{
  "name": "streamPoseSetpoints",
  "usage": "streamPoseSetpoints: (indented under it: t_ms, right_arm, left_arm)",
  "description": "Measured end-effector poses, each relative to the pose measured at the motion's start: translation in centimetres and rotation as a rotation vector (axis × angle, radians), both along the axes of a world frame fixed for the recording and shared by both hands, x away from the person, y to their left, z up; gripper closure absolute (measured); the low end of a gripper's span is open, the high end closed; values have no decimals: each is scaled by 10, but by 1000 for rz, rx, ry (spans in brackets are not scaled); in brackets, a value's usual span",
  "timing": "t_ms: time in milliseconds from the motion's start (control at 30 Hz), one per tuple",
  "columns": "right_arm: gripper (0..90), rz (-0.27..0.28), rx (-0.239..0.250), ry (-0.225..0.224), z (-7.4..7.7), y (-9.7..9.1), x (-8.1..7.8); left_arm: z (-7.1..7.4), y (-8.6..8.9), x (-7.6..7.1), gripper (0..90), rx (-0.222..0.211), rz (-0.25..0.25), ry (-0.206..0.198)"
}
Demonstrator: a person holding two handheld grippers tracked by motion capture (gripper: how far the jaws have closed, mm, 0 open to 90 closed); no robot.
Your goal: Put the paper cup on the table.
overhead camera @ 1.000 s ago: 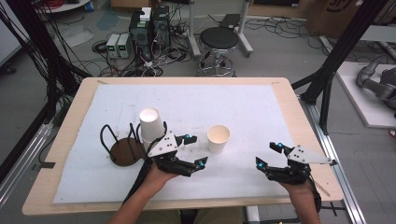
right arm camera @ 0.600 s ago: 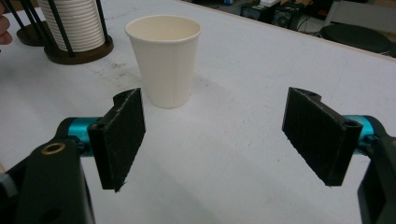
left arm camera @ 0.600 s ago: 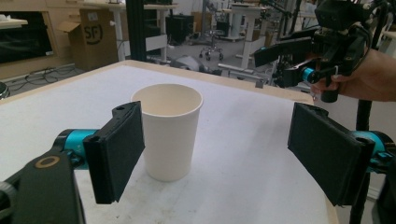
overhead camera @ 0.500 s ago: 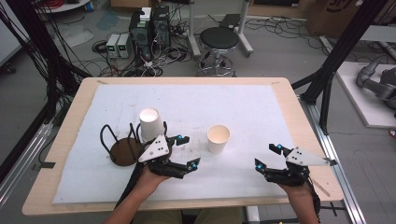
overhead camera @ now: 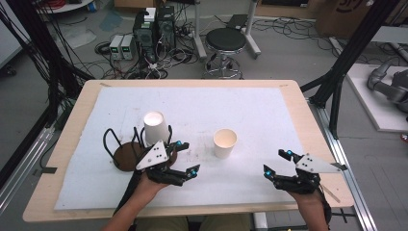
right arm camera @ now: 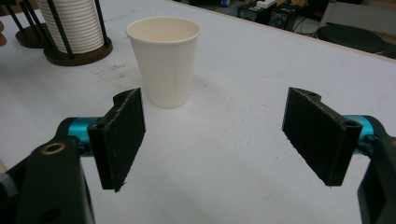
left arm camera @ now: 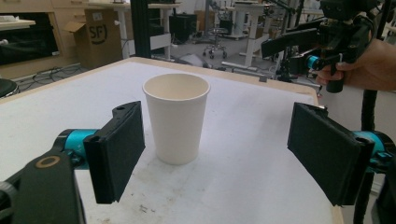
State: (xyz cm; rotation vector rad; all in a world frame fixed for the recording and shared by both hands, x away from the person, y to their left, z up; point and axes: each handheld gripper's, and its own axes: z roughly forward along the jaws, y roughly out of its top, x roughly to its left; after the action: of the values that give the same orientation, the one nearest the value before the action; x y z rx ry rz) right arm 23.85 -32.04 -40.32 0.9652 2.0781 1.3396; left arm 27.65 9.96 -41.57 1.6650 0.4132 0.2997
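While both grippers stand spread and empty, centre the left gripper point(overhead camera: 182, 156) on the single cup point(overhead camera: 225, 143) at its 2 o'clock, keeping the right gripper point(overhead camera: 276, 162) clear

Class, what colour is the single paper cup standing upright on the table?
The paper cup is plain off-white, with no pattern; the left gripper view shows it best.

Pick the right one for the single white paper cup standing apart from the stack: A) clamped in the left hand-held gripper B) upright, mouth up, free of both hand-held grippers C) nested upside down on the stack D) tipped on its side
B: the single white paper cup stands upright with its open mouth up on the white table mat, and the left hand-held gripper and right hand-held gripper both sit open, short of it.
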Motion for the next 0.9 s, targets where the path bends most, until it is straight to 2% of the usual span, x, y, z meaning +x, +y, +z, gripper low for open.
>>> streamPoseSetpoints:
  t_ms: [900]
  right_arm:
    - [218,5,-6,4,-1,2,-1]
  left_arm:
    - [0,-2,0,196,-10,-7,-4]
